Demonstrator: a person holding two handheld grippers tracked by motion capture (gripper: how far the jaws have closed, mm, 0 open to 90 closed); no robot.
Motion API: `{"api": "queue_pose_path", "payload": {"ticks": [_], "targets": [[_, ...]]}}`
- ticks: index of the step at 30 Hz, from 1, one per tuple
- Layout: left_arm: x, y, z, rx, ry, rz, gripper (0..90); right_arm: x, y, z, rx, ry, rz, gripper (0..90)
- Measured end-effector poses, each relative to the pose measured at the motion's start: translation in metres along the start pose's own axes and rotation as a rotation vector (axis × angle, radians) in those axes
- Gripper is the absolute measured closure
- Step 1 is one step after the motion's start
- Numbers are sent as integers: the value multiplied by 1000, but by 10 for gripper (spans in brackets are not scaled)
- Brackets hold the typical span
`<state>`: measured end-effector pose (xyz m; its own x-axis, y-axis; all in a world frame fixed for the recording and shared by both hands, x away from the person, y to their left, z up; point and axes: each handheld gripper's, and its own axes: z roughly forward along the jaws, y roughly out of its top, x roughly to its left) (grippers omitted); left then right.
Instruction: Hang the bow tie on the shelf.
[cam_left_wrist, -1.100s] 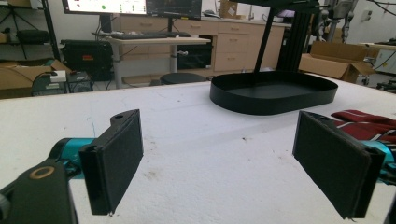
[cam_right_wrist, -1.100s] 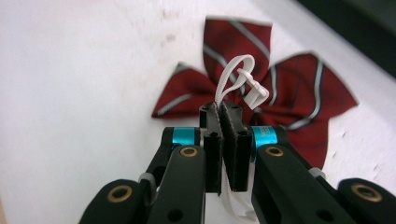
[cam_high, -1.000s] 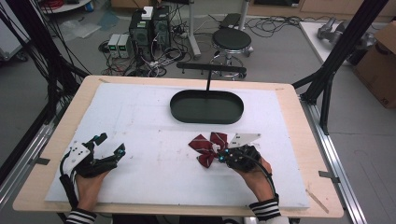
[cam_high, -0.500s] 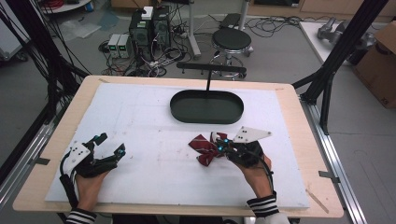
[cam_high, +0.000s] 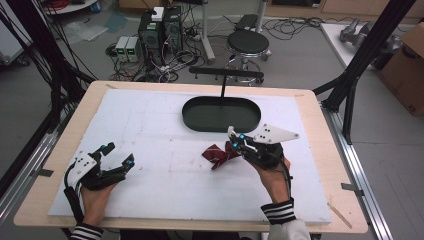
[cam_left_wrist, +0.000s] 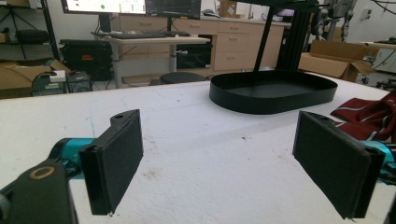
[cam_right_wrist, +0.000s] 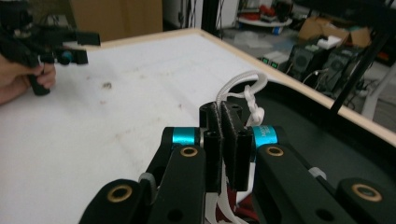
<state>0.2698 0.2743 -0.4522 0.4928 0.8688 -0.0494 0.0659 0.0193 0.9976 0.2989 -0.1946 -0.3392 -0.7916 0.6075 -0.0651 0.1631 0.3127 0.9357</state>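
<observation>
1. No lettering is readable on either gripper.
2. The right gripper (cam_right_wrist: 227, 140) pinches a white cord (cam_right_wrist: 243, 93) of the red cloth (cam_high: 218, 155), which hangs beside the black tray (cam_high: 192, 117).
3. The left gripper (cam_left_wrist: 219, 154) is wide open on the table.

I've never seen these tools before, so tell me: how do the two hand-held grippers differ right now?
The left hand-held gripper has its jaws wide apart with nothing between them; the right hand-held gripper has its jaws shut on a white cord attached to the red cloth. The left one sits low by the white table, away from the cloth; the right one lifts the cloth near the black tray. Both have black jaws and a grey plate on top.
</observation>
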Motion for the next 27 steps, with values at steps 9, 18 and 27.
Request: {"api": "queue_pose_path", "payload": {"ticks": [9,18,27], "targets": [[0,0,0,0,-1,-1,164,-7,26,3,-88,-8,2,872],[0,0,0,0,-1,-2,167,-13,54,5,-133,-24,-10,871],[0,0,0,1,0,-3,167,-33,78,7,-162,-50,6,871]]}}
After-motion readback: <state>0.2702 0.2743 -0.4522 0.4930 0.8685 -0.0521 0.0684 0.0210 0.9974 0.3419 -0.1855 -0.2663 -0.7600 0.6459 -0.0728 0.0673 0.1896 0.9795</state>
